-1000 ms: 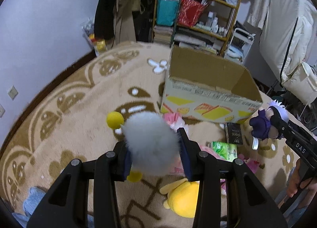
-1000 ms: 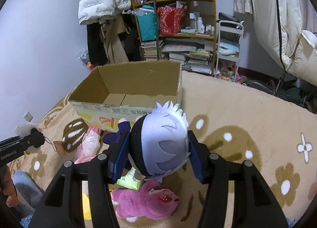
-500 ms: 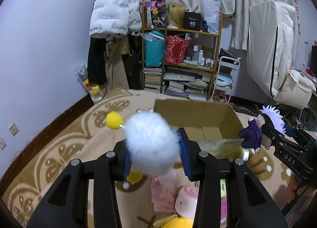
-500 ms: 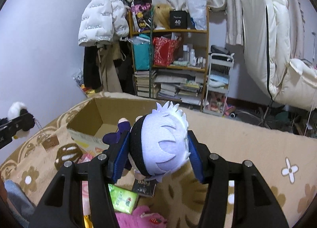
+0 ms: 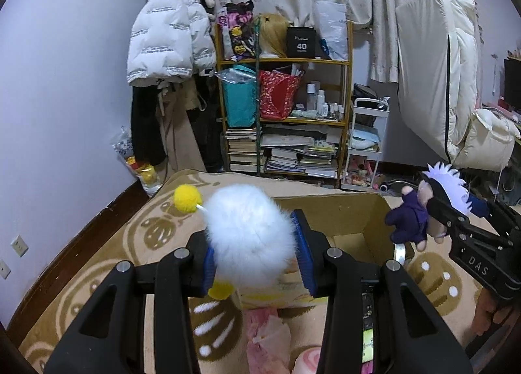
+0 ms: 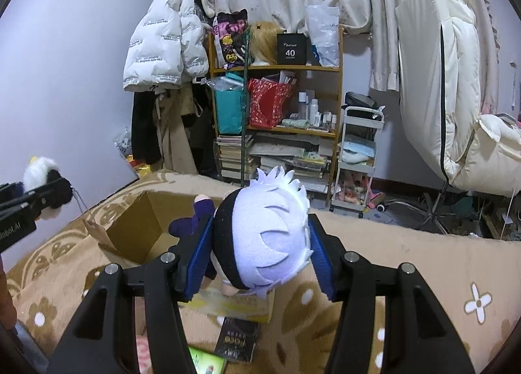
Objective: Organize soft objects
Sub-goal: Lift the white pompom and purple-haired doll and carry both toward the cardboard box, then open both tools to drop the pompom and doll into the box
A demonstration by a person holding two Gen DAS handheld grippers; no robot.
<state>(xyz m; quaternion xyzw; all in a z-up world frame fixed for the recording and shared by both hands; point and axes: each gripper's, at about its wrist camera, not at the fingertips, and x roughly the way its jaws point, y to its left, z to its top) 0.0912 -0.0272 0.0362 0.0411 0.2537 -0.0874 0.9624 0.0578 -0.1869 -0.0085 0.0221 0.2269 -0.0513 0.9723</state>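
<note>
Cardboard box on the carpet, its visible interior empty. Left tongs clench a white fluffy toy; right tongs clench a white-haired doll; both held above the box's near edge. Pink plush remains on the carpet: sorting appears barely begun.

My left wrist camera looks forward along my left gripper, very near the fluffy white toy, toward the wooden shelf at the far wall. My right wrist camera looks the same way from further right, close behind the doll. Both views share the cardboard box, the carpet and the shelf, and each one sees the other gripper at its edge.
</note>
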